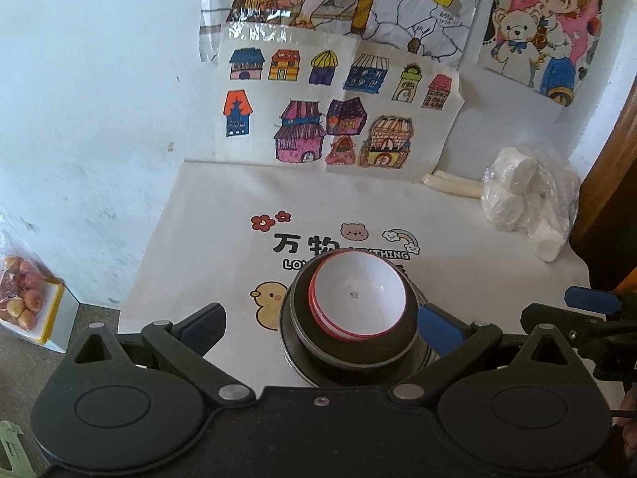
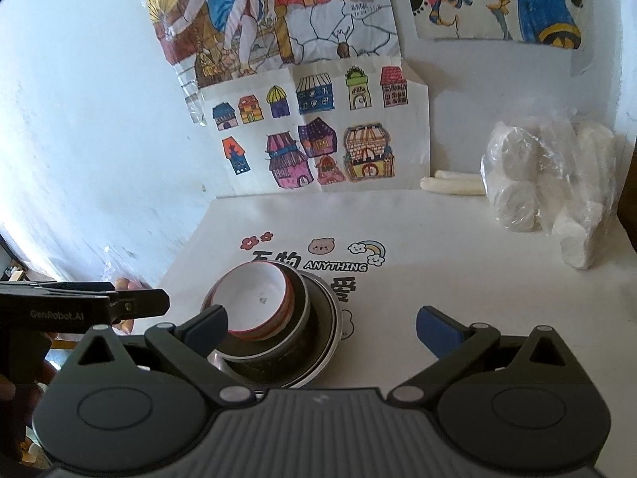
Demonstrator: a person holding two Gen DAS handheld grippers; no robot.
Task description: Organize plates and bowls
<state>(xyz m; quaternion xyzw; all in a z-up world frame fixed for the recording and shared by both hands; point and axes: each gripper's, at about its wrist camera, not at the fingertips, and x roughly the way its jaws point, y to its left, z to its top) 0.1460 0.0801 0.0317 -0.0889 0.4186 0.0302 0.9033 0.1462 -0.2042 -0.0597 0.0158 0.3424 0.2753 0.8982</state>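
White tablecloth (image 1: pixel 223 215) bears red-rimmed white bowl (image 1: pixel 360 294) nested in dark bowls (image 1: pixel 358 352); both fingers wide.

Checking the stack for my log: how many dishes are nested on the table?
3 visible: a white red-rimmed bowl on top, a dark bowl under it, and a metal plate at the bottom. More could be hidden between them.
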